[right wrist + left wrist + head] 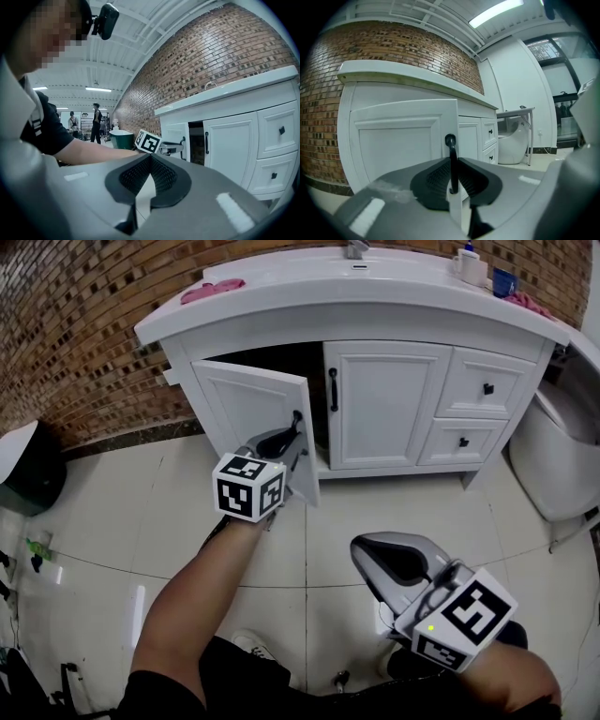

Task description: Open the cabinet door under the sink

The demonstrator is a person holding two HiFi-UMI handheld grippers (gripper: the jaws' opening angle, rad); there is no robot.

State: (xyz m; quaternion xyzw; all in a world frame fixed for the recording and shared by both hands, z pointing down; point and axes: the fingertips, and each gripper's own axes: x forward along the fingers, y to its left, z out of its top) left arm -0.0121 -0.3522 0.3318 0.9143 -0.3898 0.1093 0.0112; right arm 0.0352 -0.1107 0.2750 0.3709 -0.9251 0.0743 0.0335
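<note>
The white vanity cabinet (384, 399) stands under the sink counter (356, 296). Its left door (248, 409) is swung partly out, and a dark opening (281, 357) shows behind it. My left gripper (286, 442) is shut on this door's black bar handle (296, 420). In the left gripper view the handle (452, 159) stands upright, pinched between the dark pads (436, 180). My right gripper (375, 554) hangs low over the floor, away from the cabinet, shut on nothing. The right gripper view shows its jaws (151, 157) meeting, with the open door (176, 136) beyond.
The right door (389, 413) is closed, with its black handle (332, 390) beside the opening. Two drawers (486, 382) sit at the cabinet's right, and a white toilet (562, 456) beyond them. A dark bin (28, 470) stands at far left. People (96, 122) stand far off.
</note>
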